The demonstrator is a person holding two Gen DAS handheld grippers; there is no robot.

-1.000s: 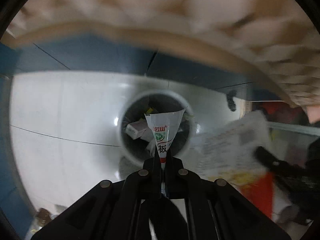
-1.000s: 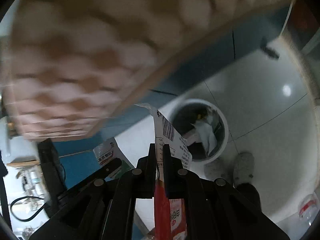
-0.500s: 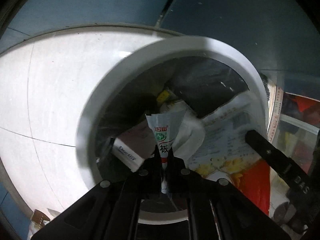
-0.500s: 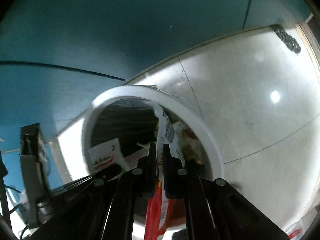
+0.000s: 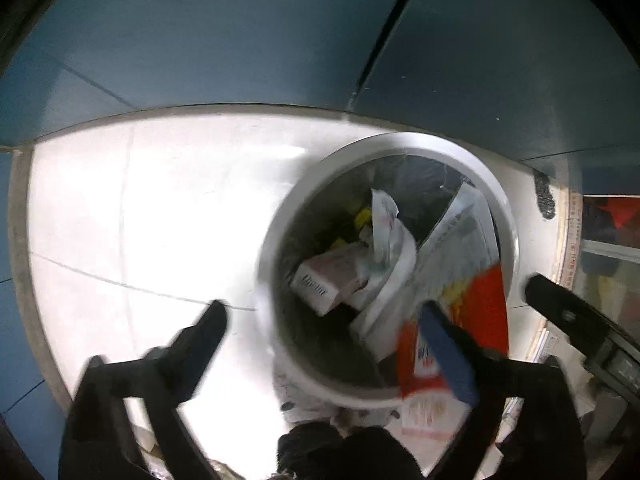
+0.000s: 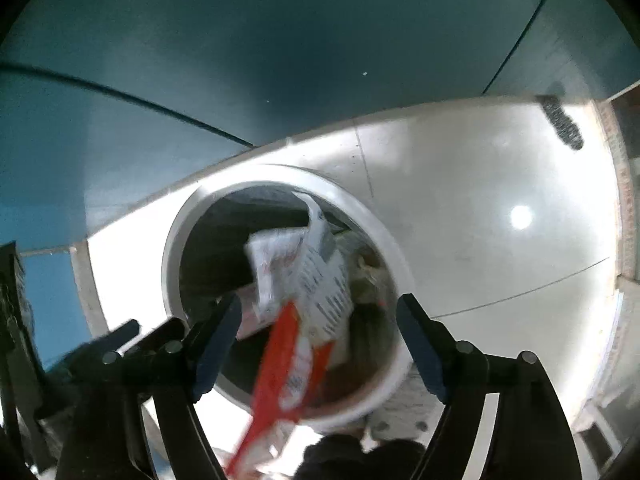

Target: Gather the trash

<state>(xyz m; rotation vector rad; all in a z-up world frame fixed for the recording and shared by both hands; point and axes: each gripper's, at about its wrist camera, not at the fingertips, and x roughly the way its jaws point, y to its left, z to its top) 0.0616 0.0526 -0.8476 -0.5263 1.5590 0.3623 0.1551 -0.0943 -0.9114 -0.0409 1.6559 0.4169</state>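
Both grippers point down over a white round bin (image 5: 506, 236) standing on a pale tiled floor (image 5: 140, 220) beside a blue wall (image 5: 240, 40). Left gripper (image 5: 332, 328): jaws spread wide, having just been opening; nothing is pressed between them. The small white wrapper (image 5: 384, 216) lies loose inside the bin, above a white carton (image 5: 324, 284) and other paper waste. Right gripper (image 6: 320, 316): jaws likewise apart, having just been opening. The red-and-white printed packet (image 6: 304, 320) sits between its fingers (image 6: 216, 332) without being pressed by them, its printed white end inside the bin's mouth and its red end reaching back toward the camera. In the left wrist view the same packet leans against the bin's right inner wall.
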